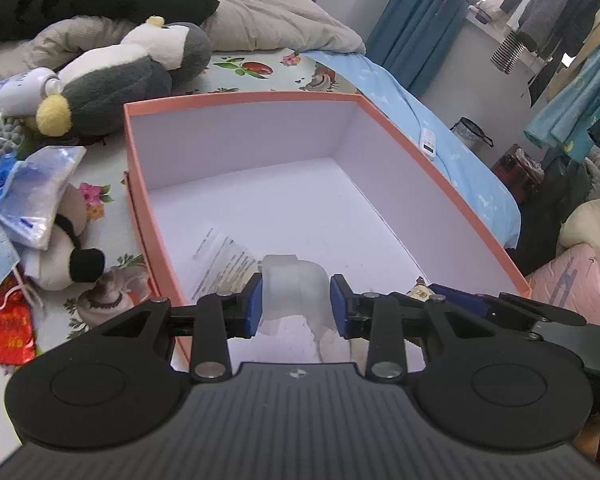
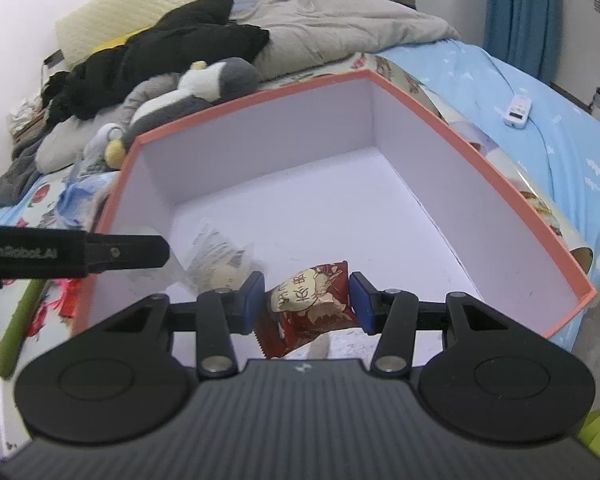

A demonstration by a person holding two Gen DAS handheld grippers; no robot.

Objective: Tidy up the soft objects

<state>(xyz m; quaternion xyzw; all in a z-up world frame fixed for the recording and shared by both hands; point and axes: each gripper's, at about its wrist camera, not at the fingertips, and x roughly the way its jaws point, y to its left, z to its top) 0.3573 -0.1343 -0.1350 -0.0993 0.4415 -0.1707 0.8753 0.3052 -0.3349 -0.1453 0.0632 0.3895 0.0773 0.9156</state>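
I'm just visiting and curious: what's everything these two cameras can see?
Box: one, orange outside, white inside, on the bed.
Clear bag: one, printed, on the box floor.
White pouch: one, translucent, in the left gripper.
Red packet: one, in the right gripper.
Penguin: one, grey and white, left of the box.
Black garment: one, behind the penguin.
Remote: one, white, on the blue sheet.
Left gripper: black, blue pads.
Right gripper: same.
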